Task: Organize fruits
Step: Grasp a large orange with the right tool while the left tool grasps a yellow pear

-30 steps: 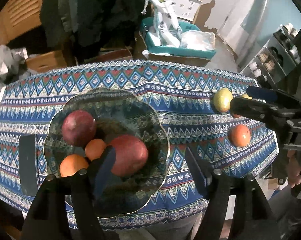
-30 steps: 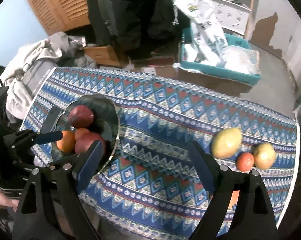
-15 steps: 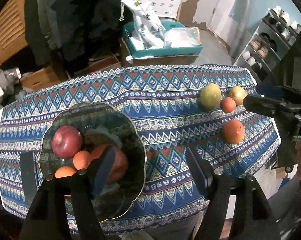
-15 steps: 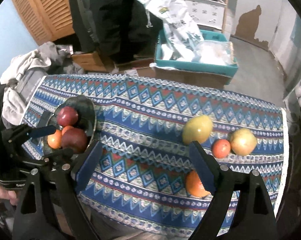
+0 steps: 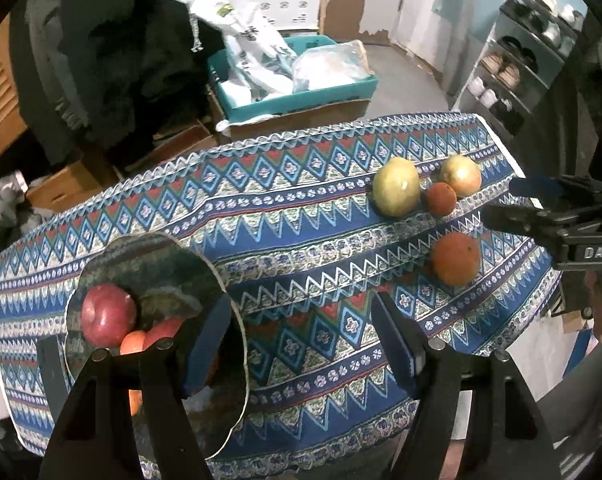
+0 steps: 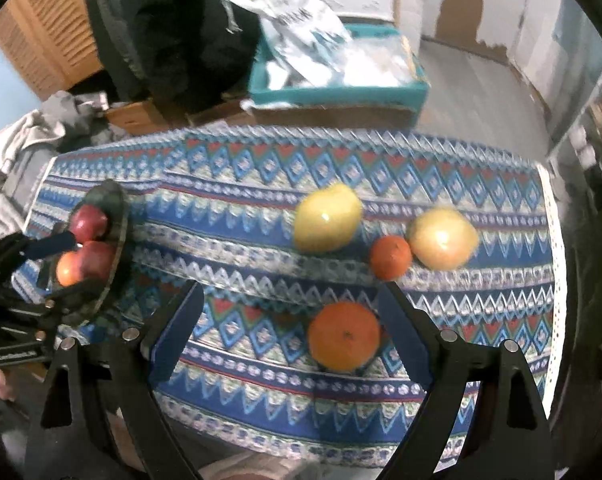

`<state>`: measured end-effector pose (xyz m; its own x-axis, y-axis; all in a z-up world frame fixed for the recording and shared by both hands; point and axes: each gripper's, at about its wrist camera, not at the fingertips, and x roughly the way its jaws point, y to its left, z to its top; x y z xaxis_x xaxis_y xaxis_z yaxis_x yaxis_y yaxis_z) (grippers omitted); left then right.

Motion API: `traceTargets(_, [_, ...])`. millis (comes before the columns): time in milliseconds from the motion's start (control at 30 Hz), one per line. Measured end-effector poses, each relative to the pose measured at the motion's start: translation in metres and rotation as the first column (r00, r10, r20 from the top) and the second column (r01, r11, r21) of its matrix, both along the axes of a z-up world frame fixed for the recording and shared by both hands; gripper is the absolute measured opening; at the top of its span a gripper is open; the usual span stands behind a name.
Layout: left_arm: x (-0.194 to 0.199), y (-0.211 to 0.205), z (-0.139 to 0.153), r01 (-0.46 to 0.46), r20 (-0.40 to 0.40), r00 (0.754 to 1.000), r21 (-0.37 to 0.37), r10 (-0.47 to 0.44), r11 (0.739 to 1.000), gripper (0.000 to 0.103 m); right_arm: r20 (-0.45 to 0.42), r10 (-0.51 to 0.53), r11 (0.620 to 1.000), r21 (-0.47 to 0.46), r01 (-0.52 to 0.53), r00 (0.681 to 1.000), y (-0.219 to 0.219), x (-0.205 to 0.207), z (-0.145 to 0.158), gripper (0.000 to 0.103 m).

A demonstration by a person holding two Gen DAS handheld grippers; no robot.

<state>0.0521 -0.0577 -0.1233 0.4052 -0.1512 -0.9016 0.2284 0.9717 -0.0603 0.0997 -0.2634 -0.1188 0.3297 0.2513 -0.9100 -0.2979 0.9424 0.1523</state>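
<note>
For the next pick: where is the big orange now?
In the right wrist view, the big orange lies on the tablecloth between the right tongs, nearer than the small red fruit.

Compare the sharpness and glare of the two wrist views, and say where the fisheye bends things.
Left wrist view: mostly sharp; the tablecloth pattern reads crisply, and its far edge bows with the lens. Right wrist view: motion-blurred throughout, smearing the teal crate and cloth; bright glare spots sit on the yellow-green fruit and the pale fruit. Both views darken toward the circular rim.
</note>
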Motion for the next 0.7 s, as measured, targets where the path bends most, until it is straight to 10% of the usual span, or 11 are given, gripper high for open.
traceTargets(700, [0.007, -0.053, -0.058, 0.116, -0.071, 0.992, 0.130, -0.108, 0.985, 0.078, -0.210, -0.010, 0.997, -0.080, -0.007, 0.978, -0.031, 0.011, -0.110, 0.088])
